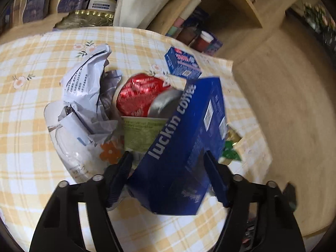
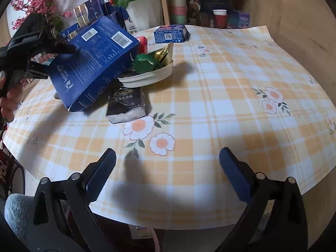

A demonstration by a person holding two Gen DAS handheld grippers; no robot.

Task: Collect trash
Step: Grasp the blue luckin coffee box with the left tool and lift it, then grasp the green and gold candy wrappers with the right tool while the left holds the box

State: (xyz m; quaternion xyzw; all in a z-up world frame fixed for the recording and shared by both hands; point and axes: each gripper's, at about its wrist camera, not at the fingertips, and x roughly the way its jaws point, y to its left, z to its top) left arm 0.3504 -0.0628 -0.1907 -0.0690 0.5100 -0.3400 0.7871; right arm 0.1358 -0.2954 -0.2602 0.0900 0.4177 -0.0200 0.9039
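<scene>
My left gripper is shut on a blue Luckin Coffee box and holds it tilted above a white dish piled with trash: crumpled white paper, a red can and a green-labelled cup. In the right wrist view the same box hangs over the white dish, which holds green and gold wrappers. My right gripper is open and empty above the near part of the table.
A black tissue pack lies beside the dish. A small blue box sits at the table's far side and also shows in the left wrist view. Flower pots, boxes and cups stand behind on wooden shelving. The checked tablecloth covers the table.
</scene>
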